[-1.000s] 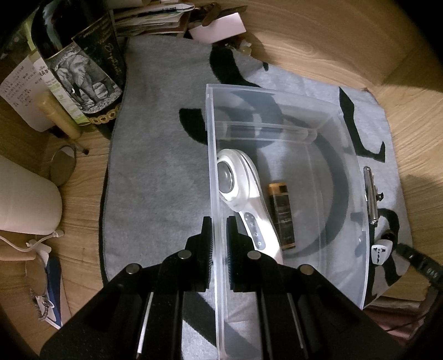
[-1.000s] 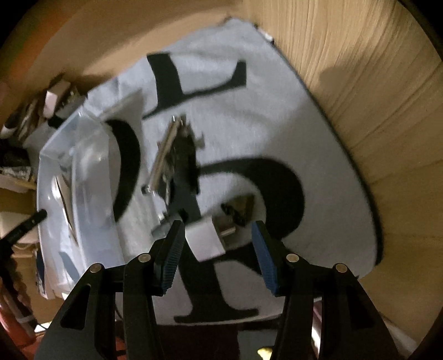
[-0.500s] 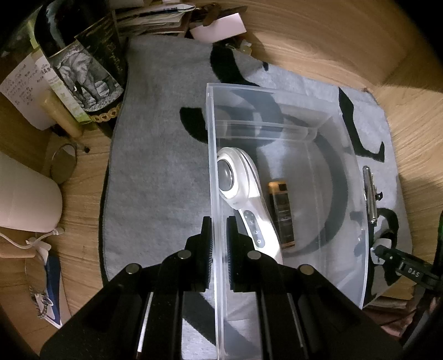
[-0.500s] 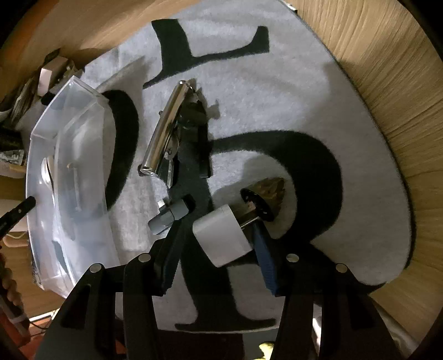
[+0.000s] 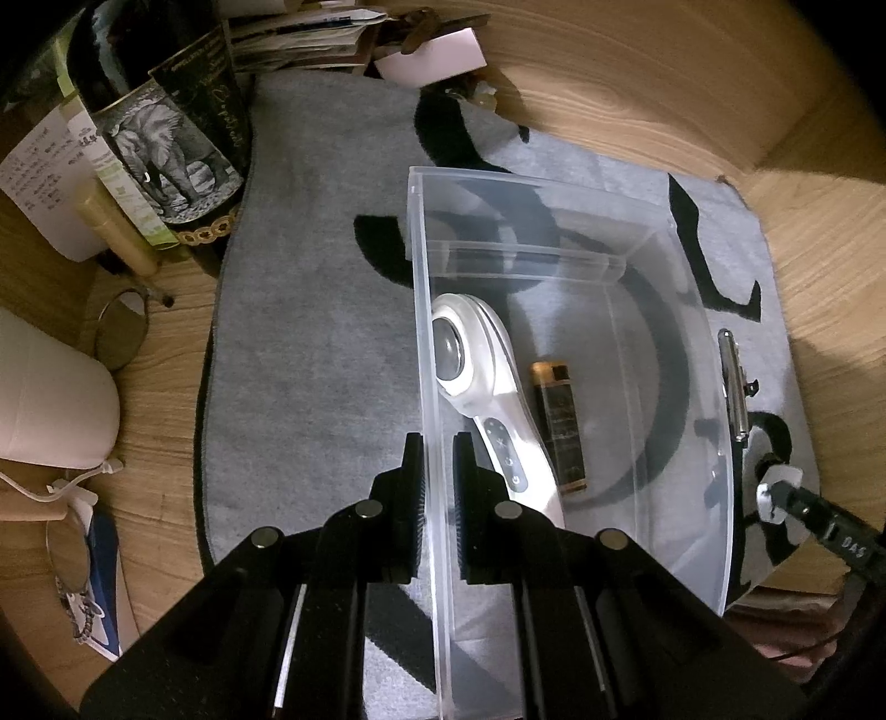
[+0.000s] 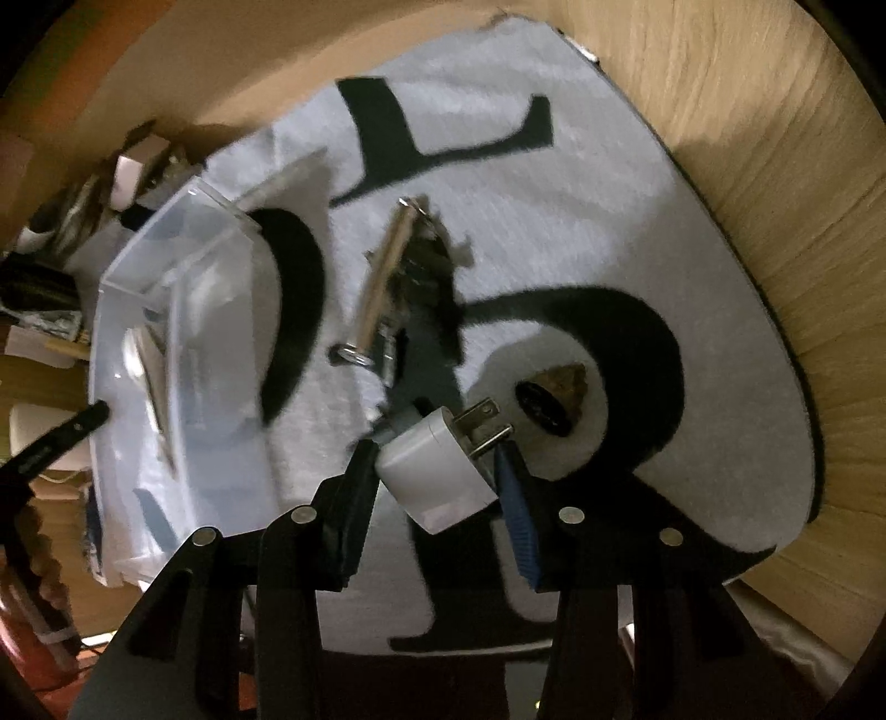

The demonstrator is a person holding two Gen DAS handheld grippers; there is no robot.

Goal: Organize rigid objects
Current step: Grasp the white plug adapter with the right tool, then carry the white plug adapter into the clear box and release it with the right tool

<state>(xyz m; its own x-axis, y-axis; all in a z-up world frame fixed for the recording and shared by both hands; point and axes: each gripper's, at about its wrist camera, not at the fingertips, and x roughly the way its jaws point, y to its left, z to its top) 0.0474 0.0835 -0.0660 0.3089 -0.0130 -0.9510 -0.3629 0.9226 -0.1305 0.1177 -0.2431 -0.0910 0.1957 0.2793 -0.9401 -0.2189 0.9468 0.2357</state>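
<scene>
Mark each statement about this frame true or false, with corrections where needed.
1. The right gripper holds a white plug adapter. True.
2. The clear bin is empty. False: it holds a white handheld device and a dark gold-capped tube.
3. The left gripper clamps the bin's wall. True.
4. The metal clip lies inside the bin. False: it lies on the grey mat beside it.

It was a home — a wooden floor (image 5: 637, 83) under a grey lettered rug (image 5: 310, 343), with a wine bottle (image 5: 160, 138), papers (image 5: 299, 39) and glasses (image 5: 119, 332) scattered about.
</scene>
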